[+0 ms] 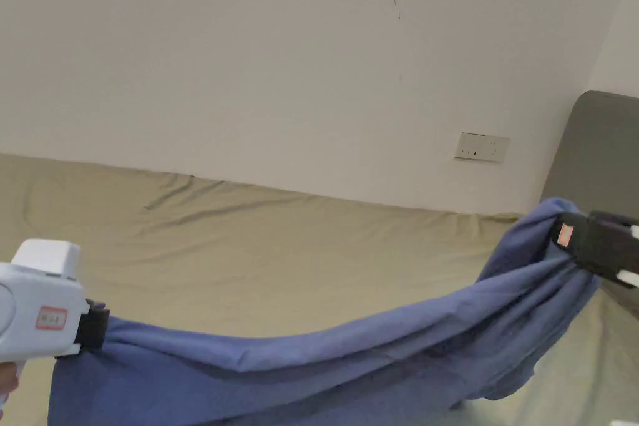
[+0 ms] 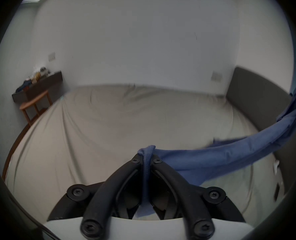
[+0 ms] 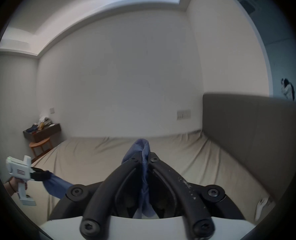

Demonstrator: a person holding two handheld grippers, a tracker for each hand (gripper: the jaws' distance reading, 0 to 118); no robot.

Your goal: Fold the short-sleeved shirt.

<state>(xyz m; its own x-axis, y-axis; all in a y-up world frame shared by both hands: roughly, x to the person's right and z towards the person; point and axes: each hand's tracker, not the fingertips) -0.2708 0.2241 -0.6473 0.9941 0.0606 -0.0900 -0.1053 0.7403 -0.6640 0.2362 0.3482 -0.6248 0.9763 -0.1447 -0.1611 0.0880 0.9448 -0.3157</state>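
Observation:
A blue short-sleeved shirt hangs stretched in the air above the bed, sagging in the middle. My left gripper at the lower left is shut on one end of the shirt; the left gripper view has a bunched blue edge pinched between the black jaws. My right gripper at the right, held higher, is shut on the other end. The right gripper view has a blue fold clamped between its jaws, with the left gripper far off at lower left.
The bed carries a wrinkled beige sheet below the shirt. A grey headboard stands at the right, a white wall behind with a socket plate. A dark shelf and wooden stool stand off the bed's far left corner.

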